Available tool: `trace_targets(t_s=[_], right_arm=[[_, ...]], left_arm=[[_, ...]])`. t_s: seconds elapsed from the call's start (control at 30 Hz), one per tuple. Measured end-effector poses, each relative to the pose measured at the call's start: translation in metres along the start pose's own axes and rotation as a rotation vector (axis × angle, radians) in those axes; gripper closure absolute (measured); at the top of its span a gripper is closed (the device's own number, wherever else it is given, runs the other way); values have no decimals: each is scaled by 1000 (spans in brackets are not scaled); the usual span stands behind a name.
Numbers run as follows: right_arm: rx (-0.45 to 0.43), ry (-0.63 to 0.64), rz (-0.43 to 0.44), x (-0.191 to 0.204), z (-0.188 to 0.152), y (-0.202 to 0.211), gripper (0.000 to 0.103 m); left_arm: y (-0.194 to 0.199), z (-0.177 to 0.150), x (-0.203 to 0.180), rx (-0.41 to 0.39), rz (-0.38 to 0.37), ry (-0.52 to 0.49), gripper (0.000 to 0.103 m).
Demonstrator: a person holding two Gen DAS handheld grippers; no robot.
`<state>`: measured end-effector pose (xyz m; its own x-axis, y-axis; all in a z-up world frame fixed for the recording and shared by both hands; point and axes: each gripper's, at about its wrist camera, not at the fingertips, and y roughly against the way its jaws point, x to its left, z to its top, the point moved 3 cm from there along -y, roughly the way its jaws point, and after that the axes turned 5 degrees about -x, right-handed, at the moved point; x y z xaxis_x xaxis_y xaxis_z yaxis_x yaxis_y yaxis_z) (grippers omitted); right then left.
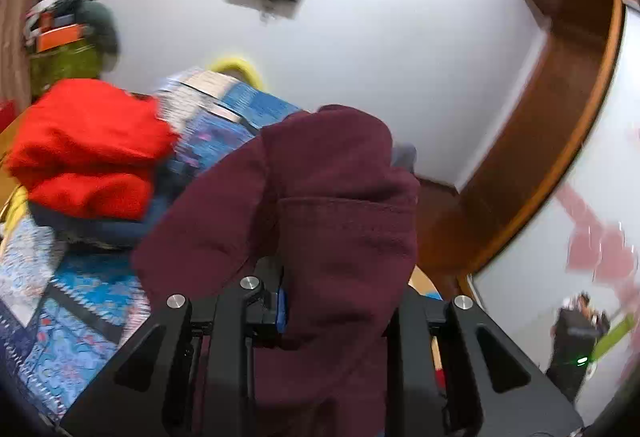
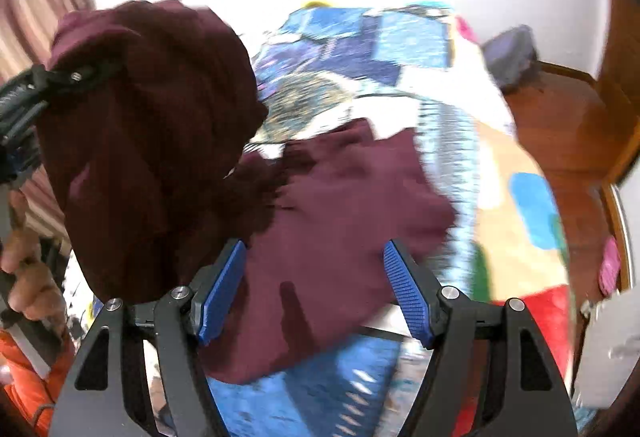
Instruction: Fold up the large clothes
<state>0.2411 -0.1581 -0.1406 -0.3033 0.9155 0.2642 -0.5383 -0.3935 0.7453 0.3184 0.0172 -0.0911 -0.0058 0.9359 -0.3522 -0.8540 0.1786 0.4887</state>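
A large maroon garment (image 2: 320,221) lies partly on the patterned blue bedspread (image 2: 400,45). My left gripper (image 1: 320,309) is shut on a bunch of the maroon garment (image 1: 320,177) and holds it lifted; the cloth drapes over its fingers and hides them. The same lifted bunch shows in the right wrist view (image 2: 152,141), with the left gripper (image 2: 60,77) at its upper left. My right gripper (image 2: 316,289) is open, its blue pads (image 2: 408,289) spread above the flat part of the garment, gripping nothing.
A stack of folded clothes with a red one on top (image 1: 88,149) sits on the bedspread (image 1: 80,301) at left. A wooden door frame (image 1: 560,117) stands at right. A dark box (image 2: 512,53) rests on wooden furniture beside the bed.
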Motion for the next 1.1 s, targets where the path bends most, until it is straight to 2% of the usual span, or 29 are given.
trace_targets(t_s=[0.13,0.17,0.27,0.33,0.43,0.5,0.53,0.77,0.93,1.1], right_arm=[[-24,-67,-68,-38,0,14,35],[-26,-80,-78,-44,-1,16,35],[-30,-118,-105,-62,-2,20,35],[-35,-137,-113,-69,-2,22,35],[-46,-155,-112,-75,-2,28,35],[-55,-155,-110,-75,-4,36,35],[-61,-151,-108,-74,-2,37,35],[-81,-126,-100,-69,5,39,35],[-102,-67,-65,-45,17,37,35],[-109,13,-28,-14,30,26,35]], left_arm=[[-39,-36,-39,125,-25,-71,80],[-50,-51,-46,184,-49,-68,80],[-72,-86,-57,337,-107,-64,76],[-79,-102,-62,389,-116,-91,74],[-72,-107,-67,385,-117,-142,65],[-67,-107,-70,402,-141,-152,44],[-61,-106,-70,409,-148,-158,41],[-21,-96,-63,331,-81,-268,29],[2,-79,-37,273,-71,-254,19],[16,-64,0,209,15,-253,14]])
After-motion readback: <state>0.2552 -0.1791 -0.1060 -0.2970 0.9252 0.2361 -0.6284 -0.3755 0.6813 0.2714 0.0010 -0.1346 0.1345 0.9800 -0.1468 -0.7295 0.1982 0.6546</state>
